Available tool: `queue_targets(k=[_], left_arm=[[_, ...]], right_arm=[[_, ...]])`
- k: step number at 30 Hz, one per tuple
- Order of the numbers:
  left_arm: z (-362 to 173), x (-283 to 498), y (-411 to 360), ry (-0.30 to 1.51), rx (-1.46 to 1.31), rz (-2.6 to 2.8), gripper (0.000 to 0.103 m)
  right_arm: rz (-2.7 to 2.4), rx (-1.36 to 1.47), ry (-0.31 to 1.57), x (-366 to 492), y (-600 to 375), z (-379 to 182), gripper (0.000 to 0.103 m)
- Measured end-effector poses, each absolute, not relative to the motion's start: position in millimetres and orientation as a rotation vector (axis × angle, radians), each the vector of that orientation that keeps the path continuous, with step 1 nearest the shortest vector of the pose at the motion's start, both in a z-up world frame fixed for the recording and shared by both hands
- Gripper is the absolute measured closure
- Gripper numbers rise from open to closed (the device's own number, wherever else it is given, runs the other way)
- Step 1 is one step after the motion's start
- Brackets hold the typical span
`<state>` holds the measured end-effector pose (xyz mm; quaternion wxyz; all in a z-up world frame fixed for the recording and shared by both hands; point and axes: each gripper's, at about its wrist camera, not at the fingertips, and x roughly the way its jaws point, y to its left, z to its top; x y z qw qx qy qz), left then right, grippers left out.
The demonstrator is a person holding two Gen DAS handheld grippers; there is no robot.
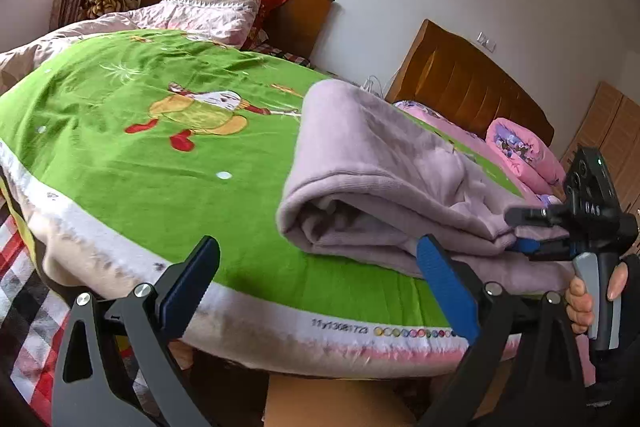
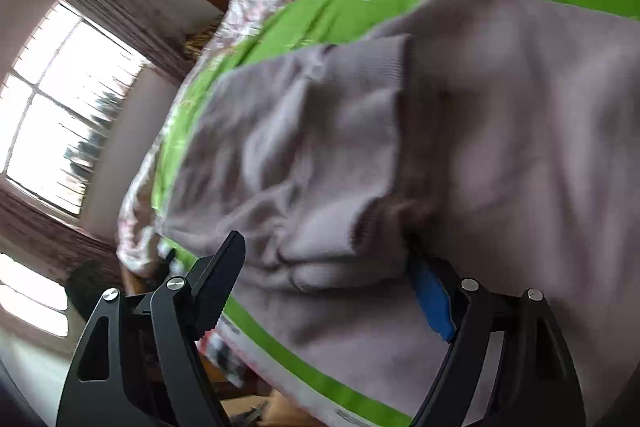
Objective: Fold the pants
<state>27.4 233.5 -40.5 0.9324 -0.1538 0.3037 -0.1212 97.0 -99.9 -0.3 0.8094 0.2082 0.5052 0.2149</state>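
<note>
The lilac fleece pants (image 1: 384,179) lie folded in a thick stack on the green cartoon blanket (image 1: 160,163), near its front right. My left gripper (image 1: 322,267) stands open over the blanket's front edge, left of the stack. Only blanket lies between its fingers, and its right blue pad (image 1: 444,283) is close to the pants' lower layer. My right gripper (image 2: 326,277), held in a hand (image 1: 580,303), is open around the stack's near edge. One finger lies on top and the blue pad (image 2: 432,303) is tucked in under a layer. Fabric fills its gap (image 1: 524,231).
The blanket's white and pink border (image 1: 280,331) hangs over the front edge, with a cardboard box (image 1: 340,403) below it. A checked cloth (image 1: 24,291) lies at the lower left. Quilts and pillows (image 1: 208,11) are piled behind, before wooden headboards (image 1: 468,83). A window (image 2: 60,107) is on the left.
</note>
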Motion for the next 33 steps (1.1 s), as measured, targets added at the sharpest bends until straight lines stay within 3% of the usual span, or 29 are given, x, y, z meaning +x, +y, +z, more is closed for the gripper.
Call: queue_targets(k=[6, 9, 12, 14, 16, 19, 27, 33], left_arm=[[-46.0, 22.4, 241.4, 0.605, -0.359, -0.232, 0.002], [-44.5, 23.5, 236.1, 0.611, -0.356, -0.246, 0.002], [-40.3, 22.1, 230.9, 0.606, -0.312, -0.233, 0.002], [-38.8, 21.9, 231.6, 0.607, -0.3, -0.227, 0.002], [-38.7, 22.3, 233.2, 0.611, -0.302, -0.219, 0.002], [-39.6, 25.9, 233.6, 0.629, -0.303, -0.203, 0.002], [-25.1, 57.4, 210.2, 0.681, -0.239, -0.183, 0.002], [-40.3, 100.3, 200.5, 0.829, -0.087, -0.03, 0.001]], right_arm=[[0.491, 0.372, 1.065, 79.1, -97.6, -5.2, 0.02], [0.49, 0.417, 1.013, 98.3, -92.5, -6.7, 0.025], [0.466, 0.439, 0.979, 116.5, -89.2, -6.3, 0.046], [0.416, 0.402, 0.971, 120.9, -85.9, -7.8, 0.075], [0.429, 0.41, 0.929, 116.3, -90.3, -7.4, 0.081], [0.48, 0.482, 0.845, 108.6, -101.0, 8.3, 0.082], [0.614, 0.334, 0.58, 127.8, -58.8, 133.5, 0.084], [0.644, 0.234, 0.429, 117.7, -46.9, 202.6, 0.085]])
